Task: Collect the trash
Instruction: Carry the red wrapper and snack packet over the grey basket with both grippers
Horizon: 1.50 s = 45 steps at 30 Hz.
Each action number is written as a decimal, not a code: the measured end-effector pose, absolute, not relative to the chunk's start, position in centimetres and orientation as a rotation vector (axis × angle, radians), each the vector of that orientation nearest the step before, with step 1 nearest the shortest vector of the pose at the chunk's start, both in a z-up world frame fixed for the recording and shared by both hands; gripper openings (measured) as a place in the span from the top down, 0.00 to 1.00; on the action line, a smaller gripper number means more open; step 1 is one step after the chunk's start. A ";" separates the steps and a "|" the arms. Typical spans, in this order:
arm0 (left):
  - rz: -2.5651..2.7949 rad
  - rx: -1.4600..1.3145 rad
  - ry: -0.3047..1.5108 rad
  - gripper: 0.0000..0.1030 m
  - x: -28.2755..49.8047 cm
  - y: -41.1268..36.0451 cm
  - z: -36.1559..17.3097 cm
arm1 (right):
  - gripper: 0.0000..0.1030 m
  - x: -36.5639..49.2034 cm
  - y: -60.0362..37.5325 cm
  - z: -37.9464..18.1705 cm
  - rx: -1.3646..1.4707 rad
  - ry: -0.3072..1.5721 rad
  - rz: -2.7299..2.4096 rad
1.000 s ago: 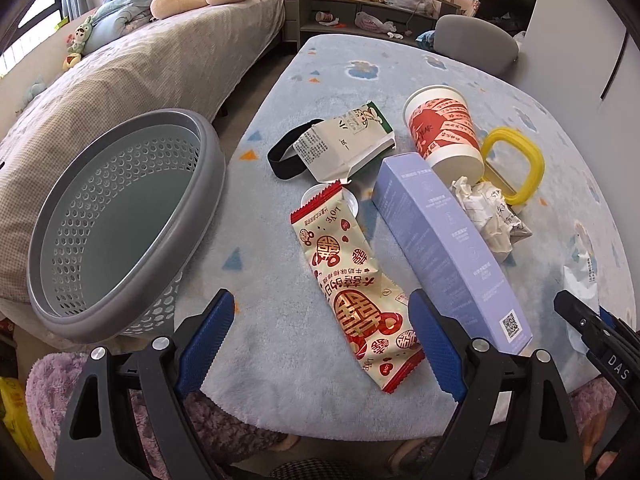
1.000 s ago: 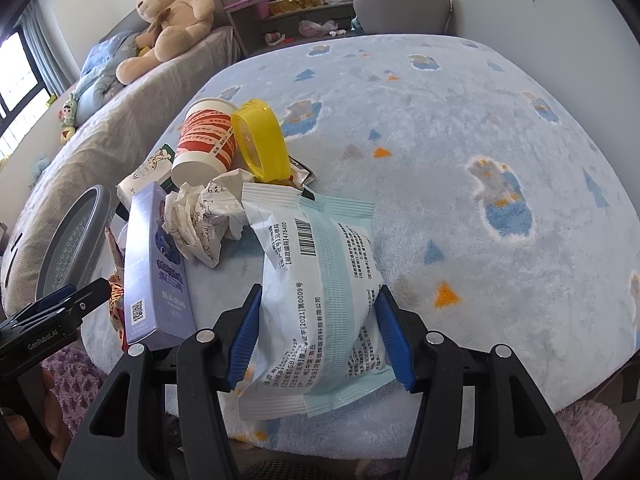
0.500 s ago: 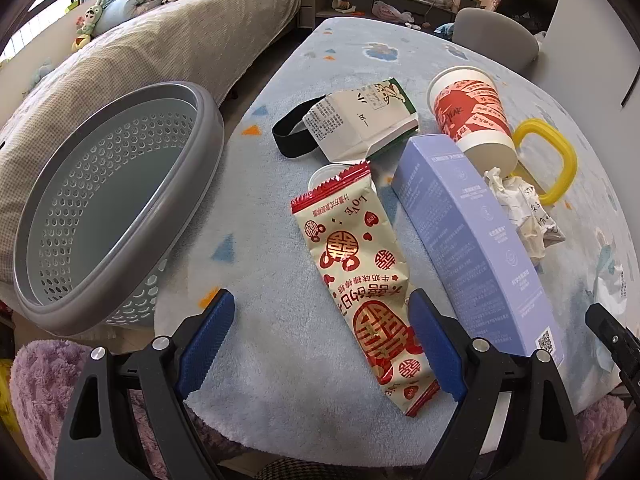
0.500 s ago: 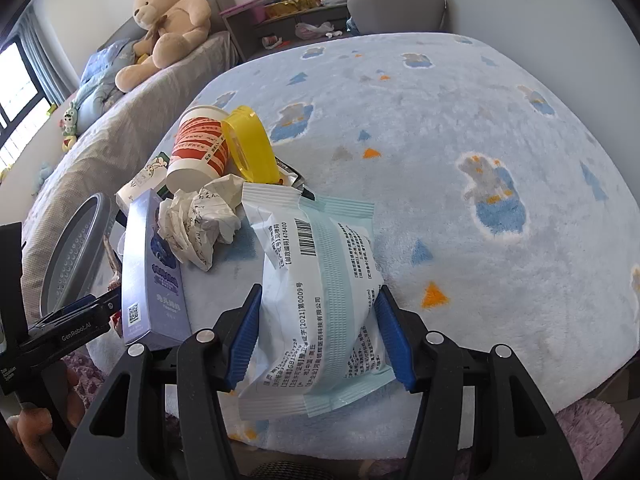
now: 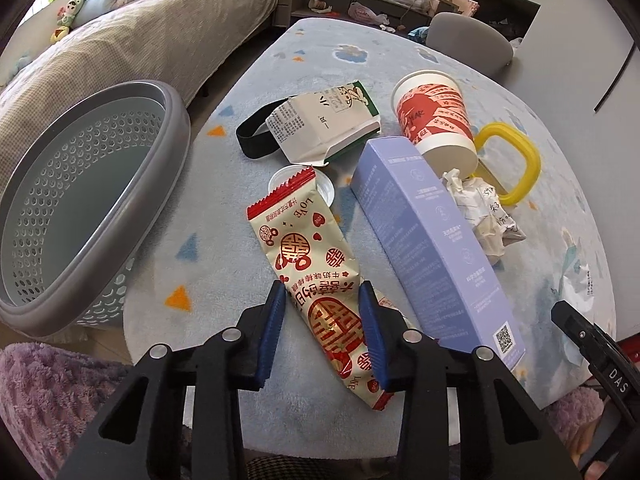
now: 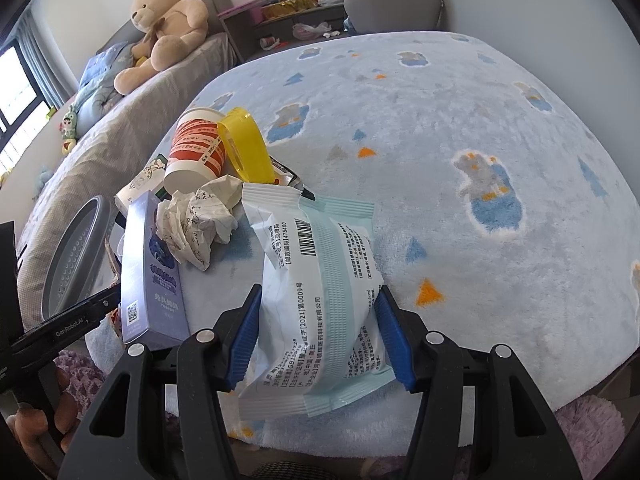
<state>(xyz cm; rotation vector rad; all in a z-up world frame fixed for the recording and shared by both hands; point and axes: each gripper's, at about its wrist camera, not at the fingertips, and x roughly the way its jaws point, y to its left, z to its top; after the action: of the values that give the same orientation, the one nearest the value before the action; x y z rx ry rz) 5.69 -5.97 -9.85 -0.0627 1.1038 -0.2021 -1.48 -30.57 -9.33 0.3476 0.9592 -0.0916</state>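
The left gripper (image 5: pixel 322 304) is down over the red and cream snack wrapper (image 5: pixel 308 256) lying flat on the pale blue rug (image 5: pixel 224 216). Its jaws have just been closing, and the wrapper's near end sits between the blue pads; the right pad meets the wrapper's edge, but whether the left one touches is hard to say, so I cannot tell if the grip is firm.

The right gripper (image 6: pixel 320 328) is clenched on the white and green packet (image 6: pixel 316 296), pads pressed into both its sides, with the packet's far end on the rug.

The grey perforated basket (image 5: pixel 80 200) stands at the rug's left edge, just beside the wrapper, and what shows of its inside holds nothing.

The rest of the trash lies in a cluster on the rug. The red and white paper cup (image 5: pixel 436 120) lies on its side. What is inside cannot be seen. The purple box (image 5: pixel 432 248) lies alongside the wrapper, closed. The flattened milk carton (image 5: pixel 320 128) rests beyond it. The crumpled paper (image 5: pixel 484 216) touches the cup's base, beside the yellow ring (image 5: pixel 520 160).
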 end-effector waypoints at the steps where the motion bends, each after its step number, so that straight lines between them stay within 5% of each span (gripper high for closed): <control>1: -0.209 -0.069 1.101 0.65 5.7 -6.0 -9.7 | 0.47 -1.5 -30.6 -9.3 0.348 0.959 -0.091; 45: -0.130 -0.048 0.852 0.65 4.7 6.7 -2.5 | 0.47 3.1 -15.5 -0.9 0.211 0.854 0.131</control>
<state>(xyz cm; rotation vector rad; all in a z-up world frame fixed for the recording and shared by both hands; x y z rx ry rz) 4.74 6.68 -2.49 -0.0484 0.8524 -0.1302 3.12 -15.51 -0.86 0.2114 0.8535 0.1311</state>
